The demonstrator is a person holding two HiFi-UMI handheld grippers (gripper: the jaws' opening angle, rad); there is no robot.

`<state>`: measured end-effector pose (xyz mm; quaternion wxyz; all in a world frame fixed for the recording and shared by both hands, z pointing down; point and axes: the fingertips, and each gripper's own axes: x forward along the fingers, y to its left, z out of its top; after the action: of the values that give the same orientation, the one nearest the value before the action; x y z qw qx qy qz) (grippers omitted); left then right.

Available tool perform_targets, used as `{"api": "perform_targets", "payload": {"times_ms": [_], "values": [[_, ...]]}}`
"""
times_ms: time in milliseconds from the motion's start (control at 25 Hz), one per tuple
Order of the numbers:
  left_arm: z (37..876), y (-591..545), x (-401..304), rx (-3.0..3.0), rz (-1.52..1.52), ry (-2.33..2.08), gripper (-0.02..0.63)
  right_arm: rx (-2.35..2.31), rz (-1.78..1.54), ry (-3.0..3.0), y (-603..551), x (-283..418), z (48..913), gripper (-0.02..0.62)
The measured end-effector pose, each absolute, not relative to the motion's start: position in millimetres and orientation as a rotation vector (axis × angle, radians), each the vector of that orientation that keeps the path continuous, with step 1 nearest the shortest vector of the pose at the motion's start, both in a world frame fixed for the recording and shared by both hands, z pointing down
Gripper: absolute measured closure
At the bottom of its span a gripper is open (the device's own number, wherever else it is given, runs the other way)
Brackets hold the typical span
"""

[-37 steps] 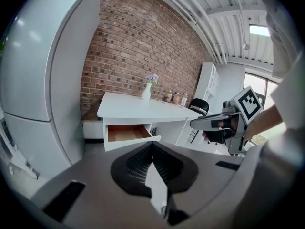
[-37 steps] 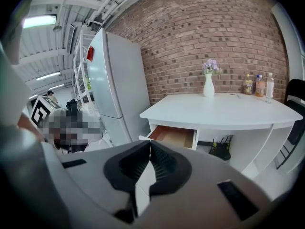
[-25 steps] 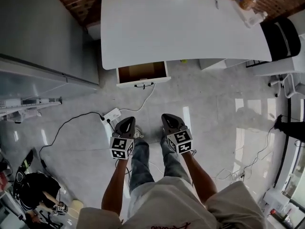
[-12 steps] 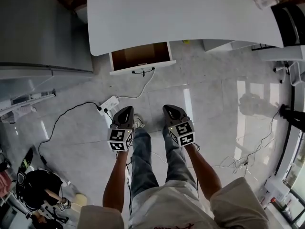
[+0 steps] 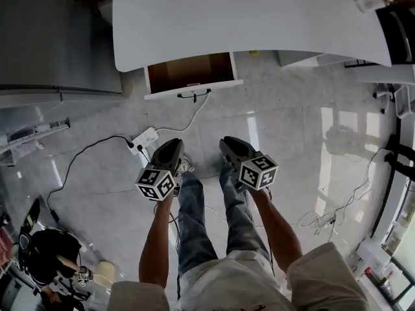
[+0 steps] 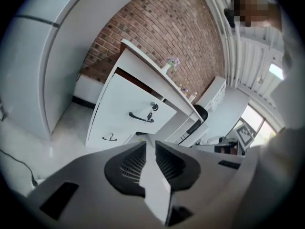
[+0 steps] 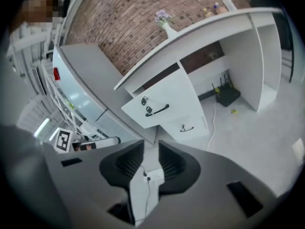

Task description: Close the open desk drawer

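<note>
White table (image 5: 246, 18) fills the top of the head view. The drawer (image 5: 188, 73) we care about is the top one under its left end, pulled out so the brown inside shows. It's well apart from both tools, across a stretch of grey floor (image 5: 285, 141), so I'd say the job has barely begun and this is just the approach.

The left hand-held gripper (image 5: 174, 144) and right hand-held gripper (image 5: 228, 142) hang low in front of the person's legs, pointing roughly at the drawer. Both have just been opening a crack, and each shows a narrow gap with nothing in it.

How I'd do it: no need to grab anything.
- Walk in, and watch the cable (image 5: 194, 116) and the power strip (image 5: 144, 137) lying on the floor between you and the drawer.
- Set one gripper's tips flat on the white drawer front (image 6: 138, 111), near the middle, and push straight back along the slides. Pushing off-centre would probably skew it.
- Stay off the black handle (image 6: 141, 117) and the little lock (image 6: 153, 107) next to it, so nothing slips or snags.
</note>
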<state>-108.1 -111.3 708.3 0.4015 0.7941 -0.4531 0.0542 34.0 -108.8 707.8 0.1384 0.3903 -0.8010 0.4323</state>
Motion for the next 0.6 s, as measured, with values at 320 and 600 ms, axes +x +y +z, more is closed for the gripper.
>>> {"api": "perform_targets", "payload": {"times_ms": [320,600], "values": [[712,-121,-109,2.022,0.174,-1.148,0.46,1.038,1.24,-2.321,-107,30,718,0.417],[715,-118,-105,2.009,0.167,-1.147,0.46,1.033,1.232,-2.316,-105,30,724,0.408]]}}
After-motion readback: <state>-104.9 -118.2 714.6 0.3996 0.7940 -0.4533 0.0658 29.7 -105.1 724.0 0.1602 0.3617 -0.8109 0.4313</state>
